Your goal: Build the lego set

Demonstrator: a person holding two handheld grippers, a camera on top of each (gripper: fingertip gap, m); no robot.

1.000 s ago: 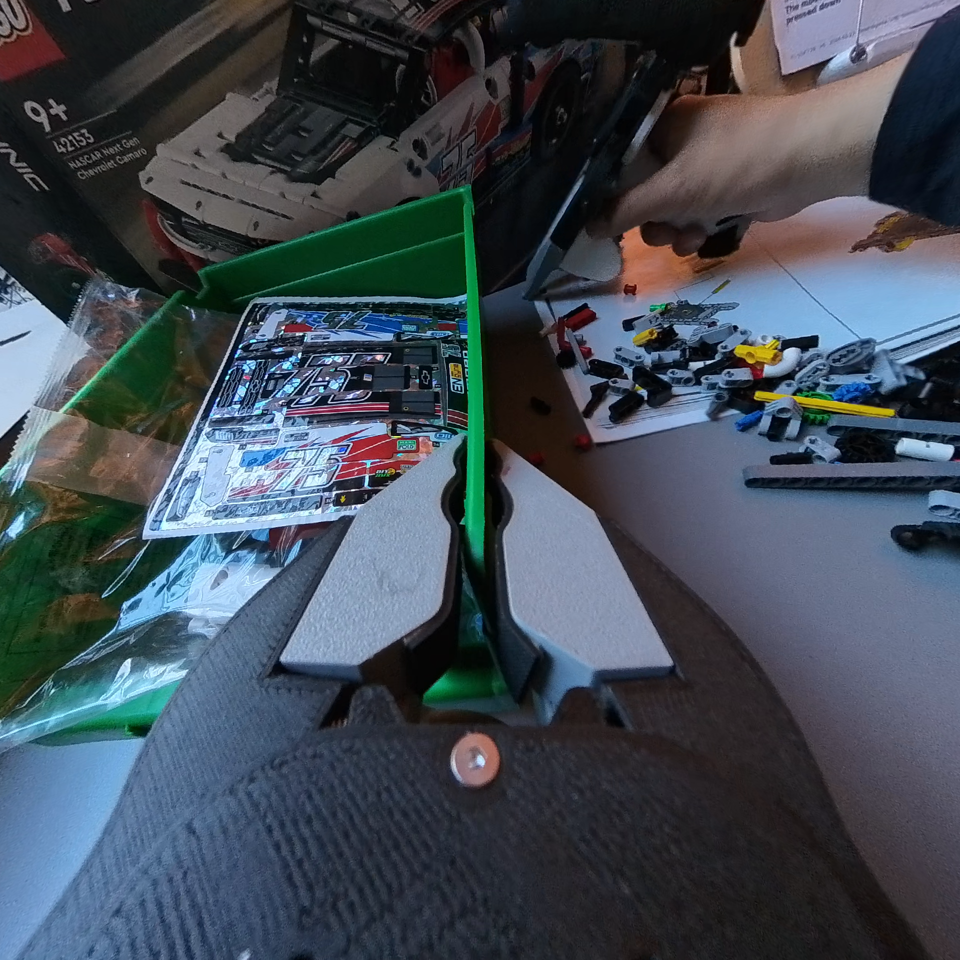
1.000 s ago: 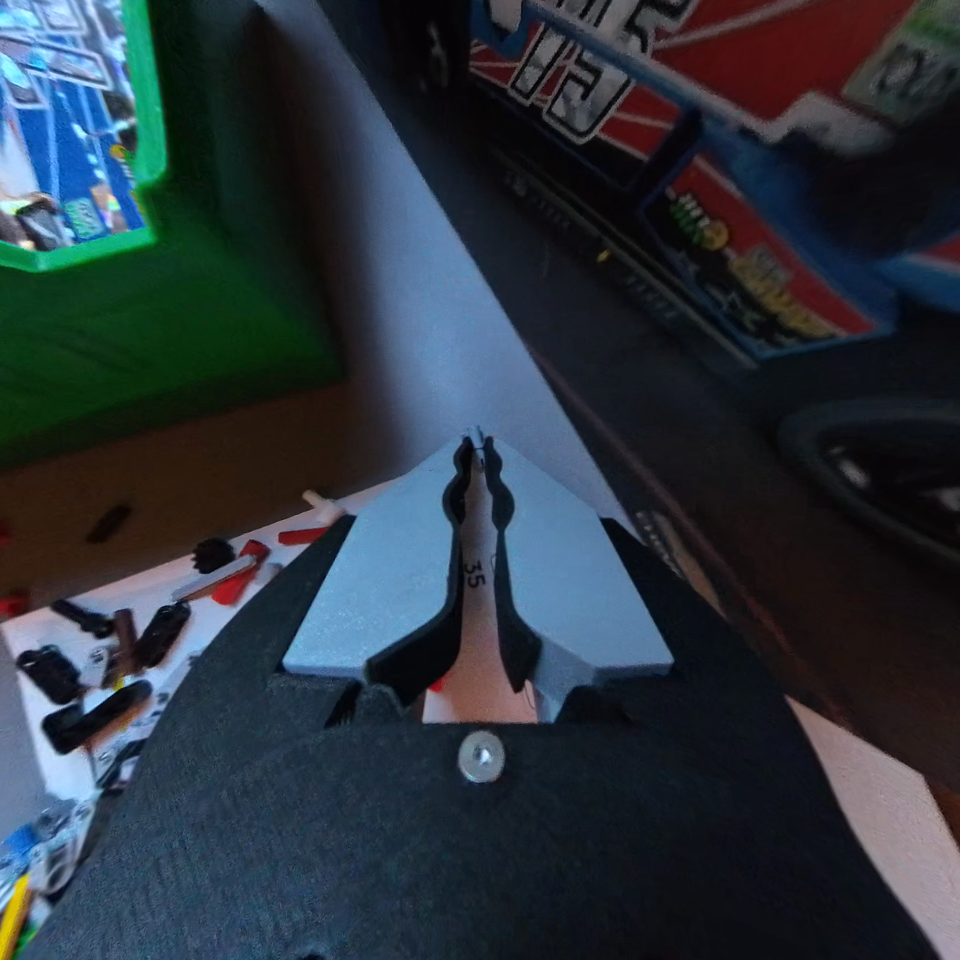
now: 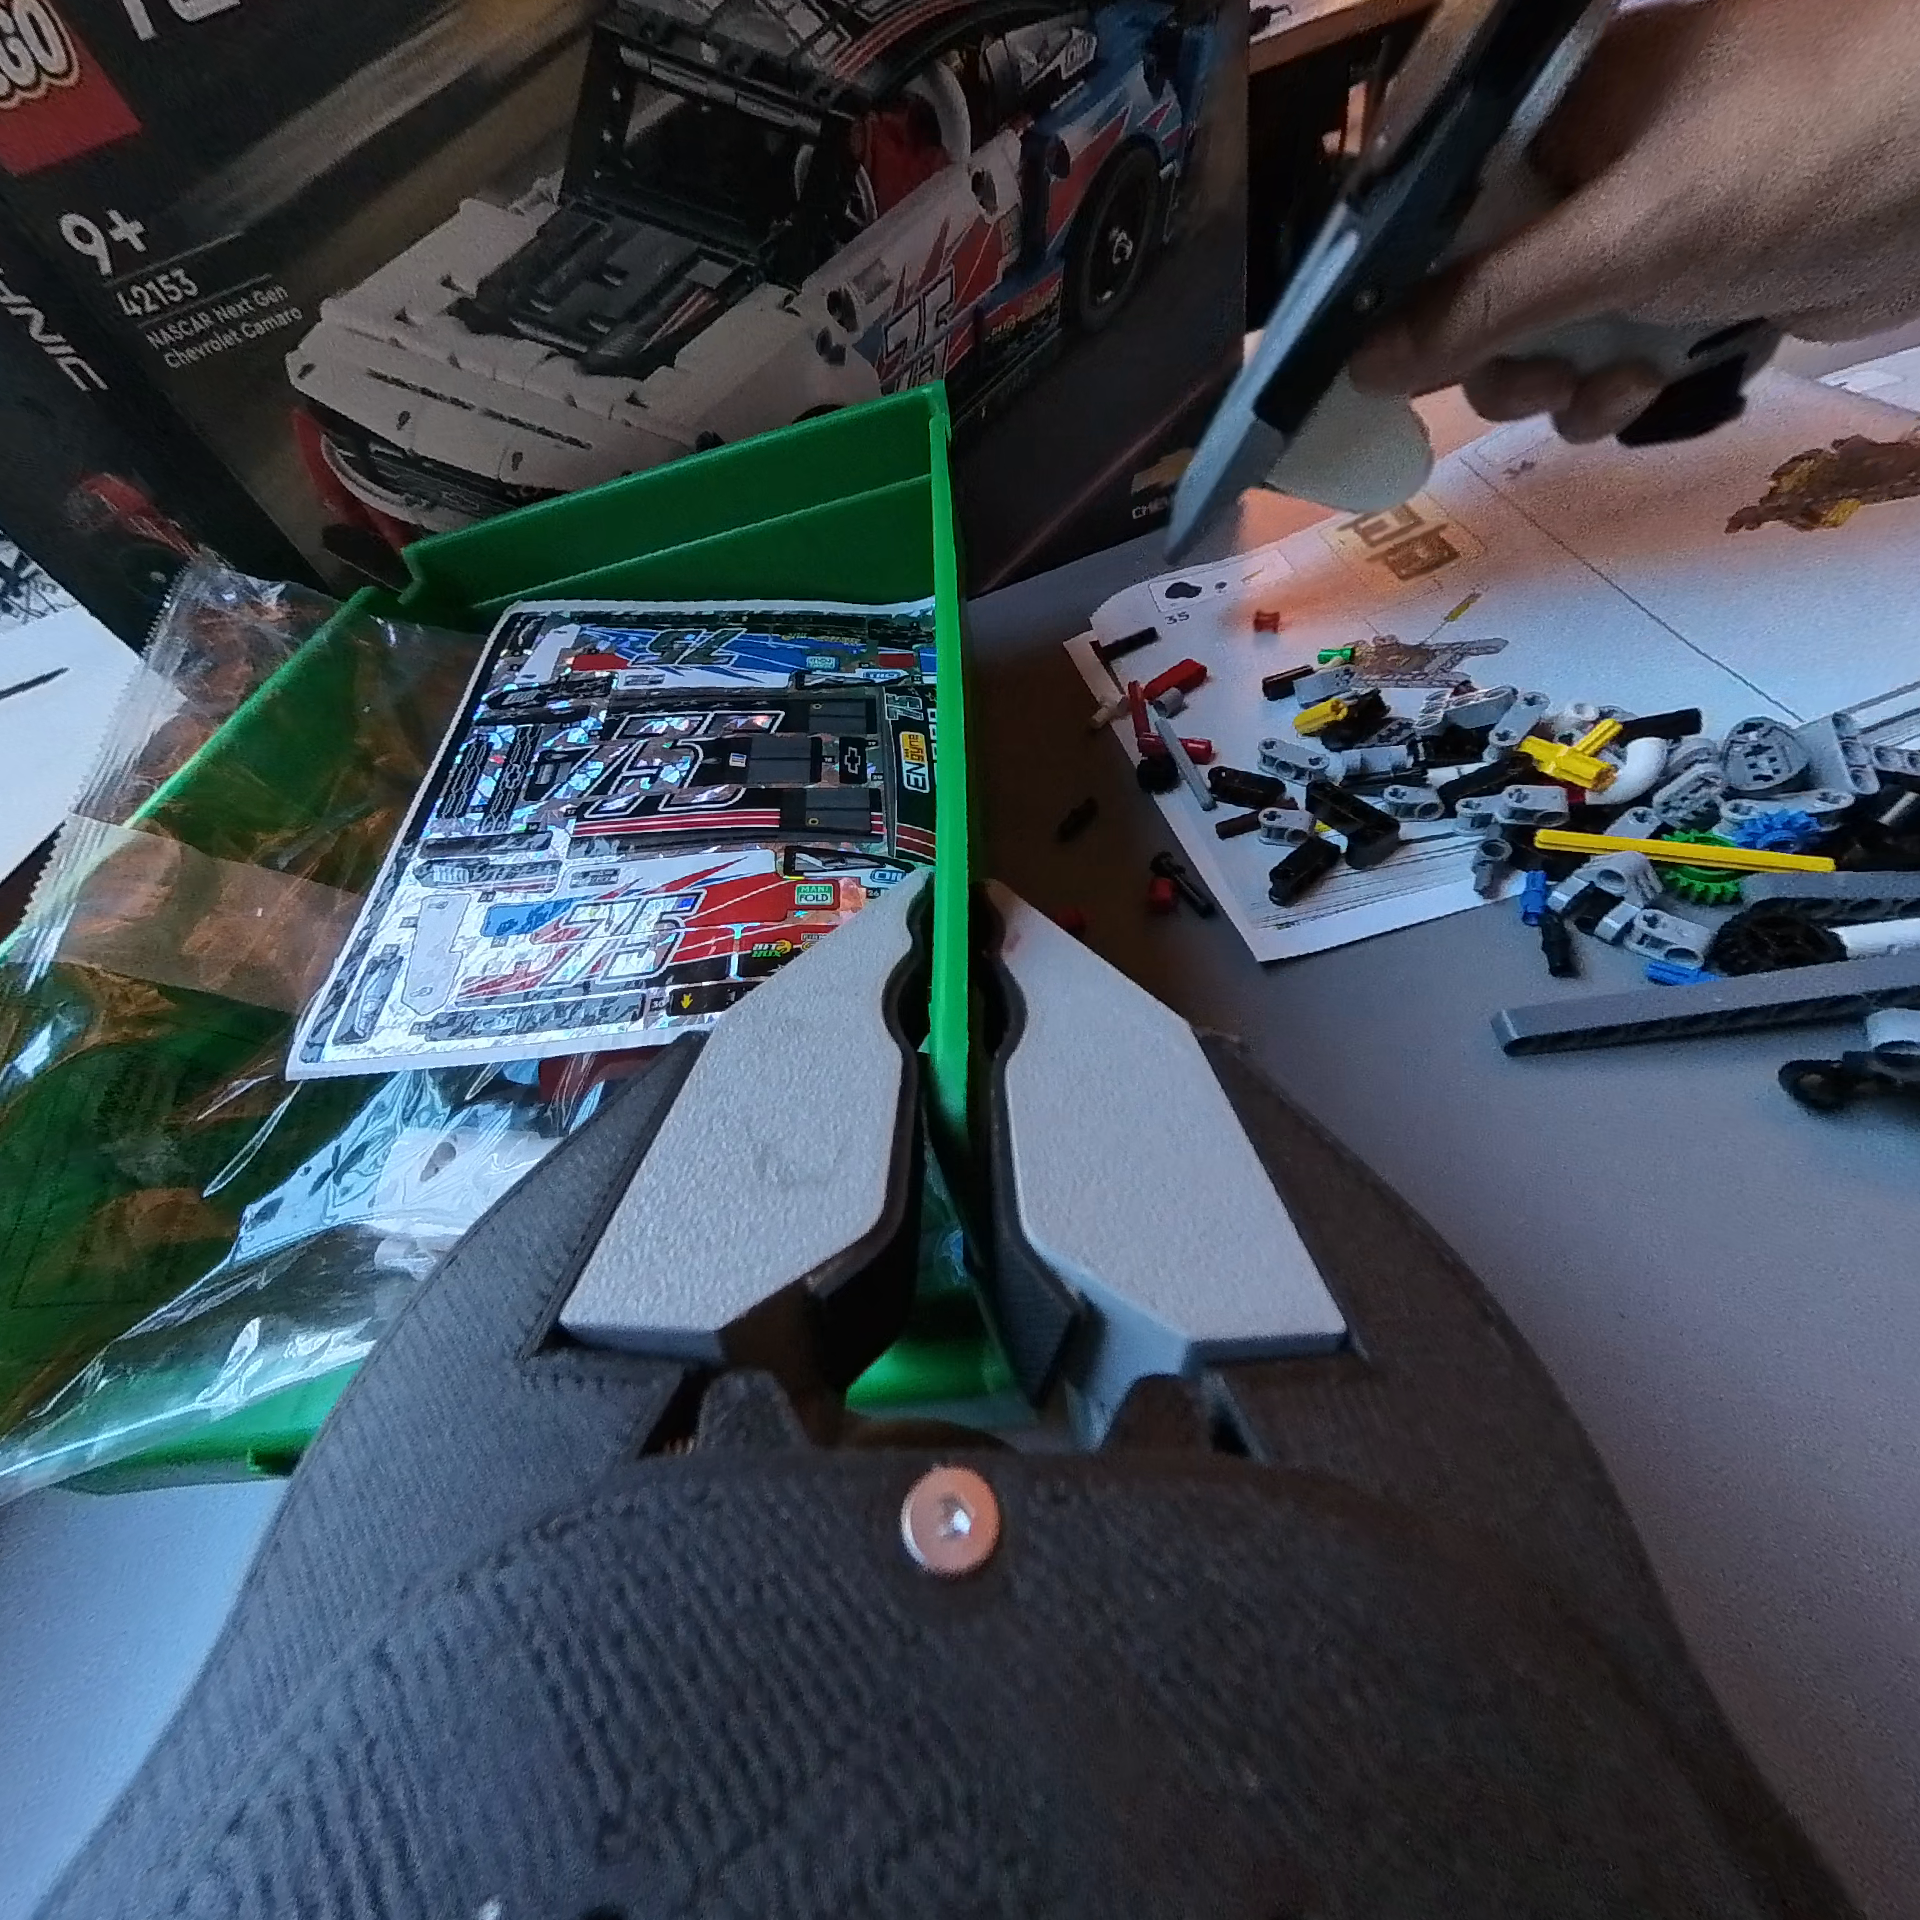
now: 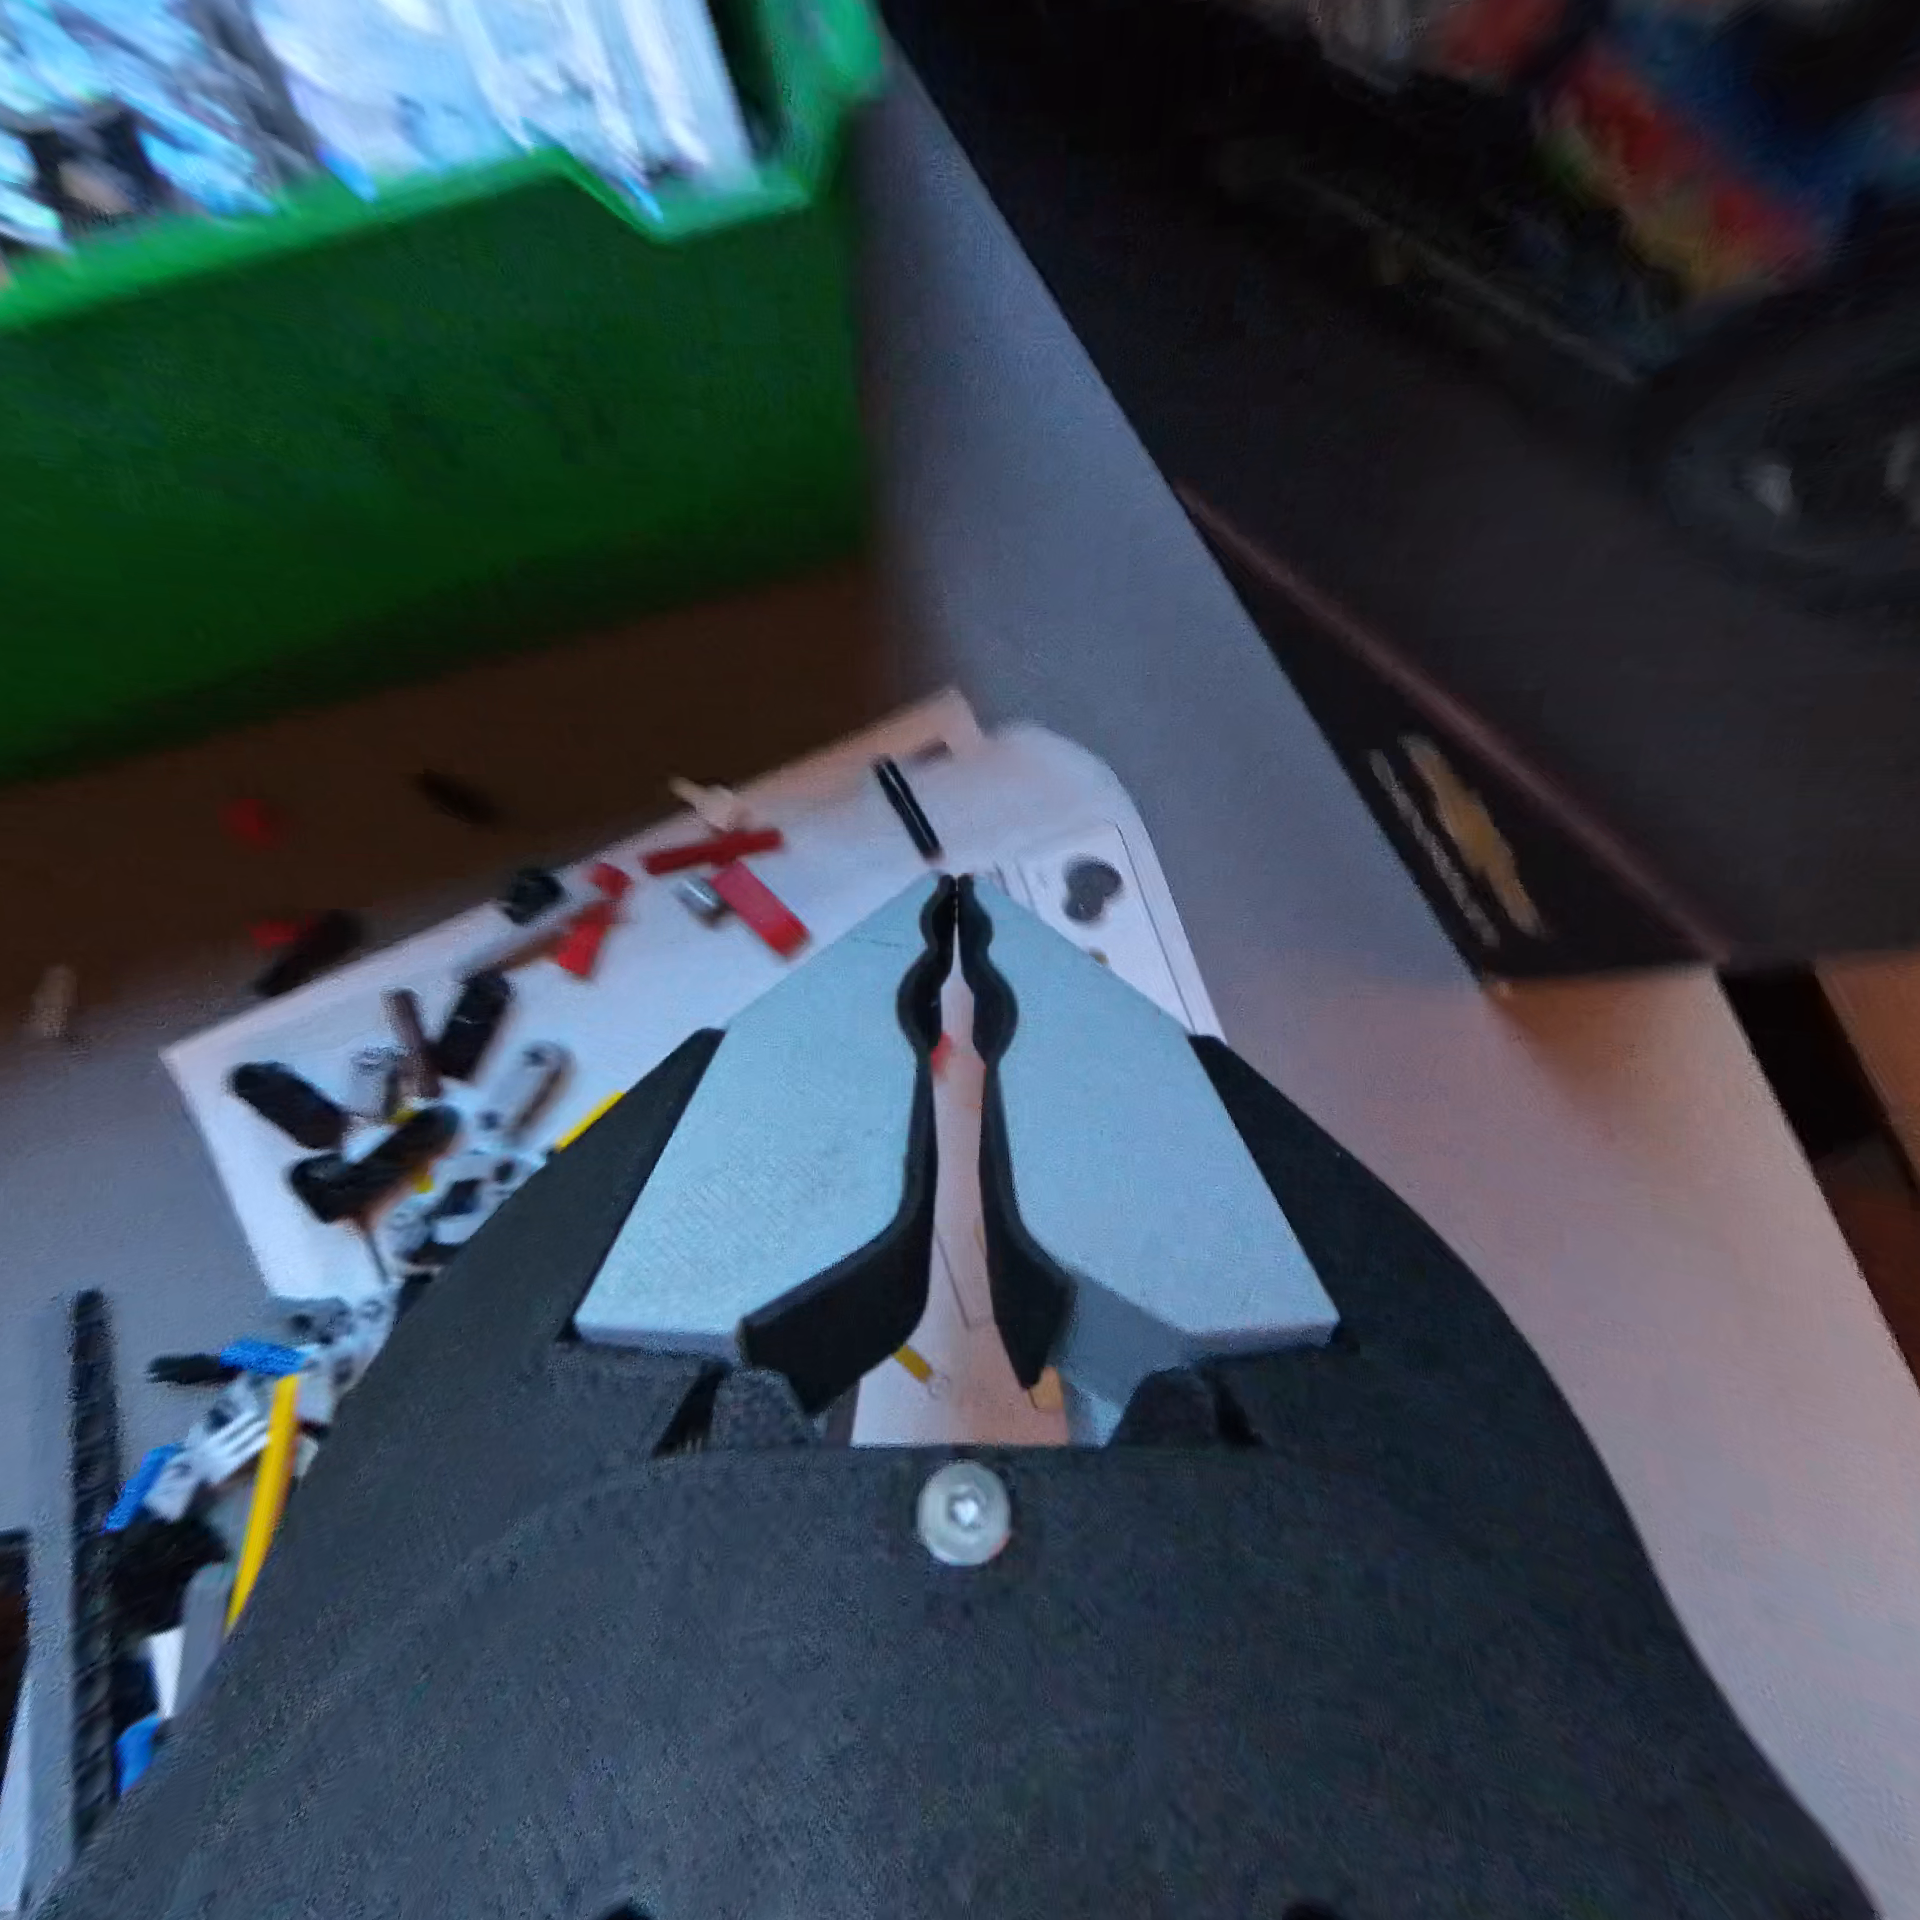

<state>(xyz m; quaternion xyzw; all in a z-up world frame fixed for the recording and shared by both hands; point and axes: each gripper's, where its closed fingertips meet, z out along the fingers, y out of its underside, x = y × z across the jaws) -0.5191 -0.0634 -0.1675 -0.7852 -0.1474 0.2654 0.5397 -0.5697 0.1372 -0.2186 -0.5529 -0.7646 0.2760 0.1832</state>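
Left hand-held gripper [image 3: 951, 904] clamped on the right wall of the green tray [image 3: 665, 499], one finger inside the tray and one outside, pads against the thin wall; same grip and same spot as a second ago. The tray sits on the grey bench [image 3: 1455, 1247] holding a sticker sheet [image 3: 644, 821] and clear plastic bags [image 3: 187, 935], with a toy car box [image 3: 623, 260] standing behind it; none of these has shifted. Right hand-held gripper [image 4: 954, 888] has changed most: a second ago it was up by the box with a tiny pale bit pinched at its tips, now it is lower and tilted over the corner of the white instruction sheet [image 4: 1101, 831], tips closed together with nothing showing between them. Right view is motion-blurred. In the left view the right hand-held gripper and the person's hand [image 3: 1683, 208] have moved up and nearer the camera, tip pointing down at the sheet's corner. Nearest the right tips are a short black pin [image 4: 902, 805] just ahead and red pins [image 4: 727, 862] to the left. The pile of small building pieces [image 3: 1507, 769], black, grey, yellow, red and blue, lies on the sheet well right of the tray, unchanged, with a long grey beam [image 3: 1704, 1013] on the bench beside it.
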